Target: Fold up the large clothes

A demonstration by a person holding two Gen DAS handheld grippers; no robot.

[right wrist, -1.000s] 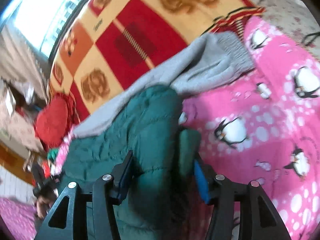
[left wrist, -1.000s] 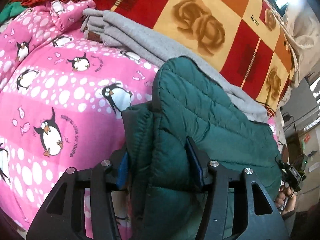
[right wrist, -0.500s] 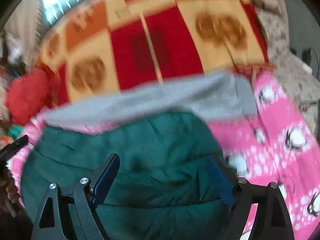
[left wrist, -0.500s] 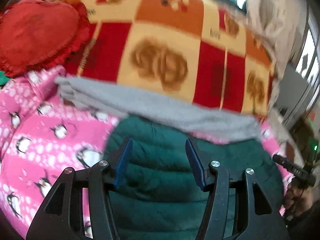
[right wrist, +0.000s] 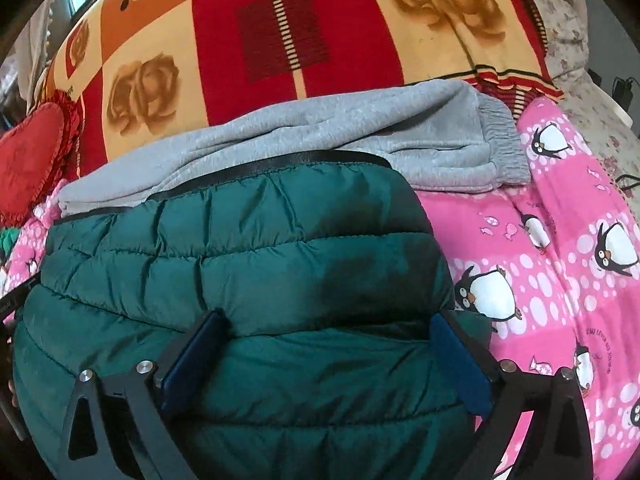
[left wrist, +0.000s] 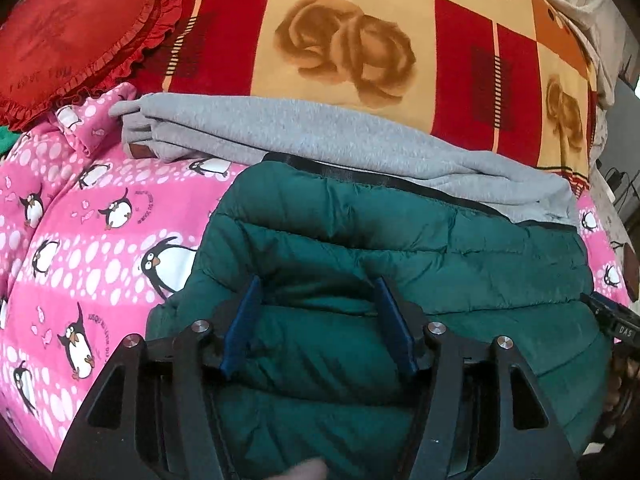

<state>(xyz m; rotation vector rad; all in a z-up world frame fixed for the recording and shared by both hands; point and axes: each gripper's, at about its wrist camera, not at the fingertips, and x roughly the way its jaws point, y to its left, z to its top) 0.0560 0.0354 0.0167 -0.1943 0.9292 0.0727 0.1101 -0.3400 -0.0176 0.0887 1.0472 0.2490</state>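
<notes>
A dark green quilted jacket (left wrist: 400,240) lies folded on the pink penguin bedcover (left wrist: 100,220), its black-trimmed edge against a grey garment. My left gripper (left wrist: 317,286) points down on the jacket's left part. Its jaws are opening, and a puffed ridge of jacket sits loosely between the blue pads (left wrist: 240,328). In the right wrist view my right gripper (right wrist: 328,316) stands over the jacket (right wrist: 240,260) near its right edge. Its jaws are opening wide with quilting between them, and the pads do not press on it.
Folded grey sweatpants (left wrist: 320,136) lie just behind the jacket. Beyond them a red and orange rose blanket (left wrist: 348,40) is piled up, with a red heart cushion (left wrist: 68,36) at the left. Penguin bedcover (right wrist: 560,240) stretches to the right of the jacket.
Both grippers held upright folds of the jacket a second ago. They have since swung round to face the blanket, the jacket now lies flat, and the right jaws have spread much wider.
</notes>
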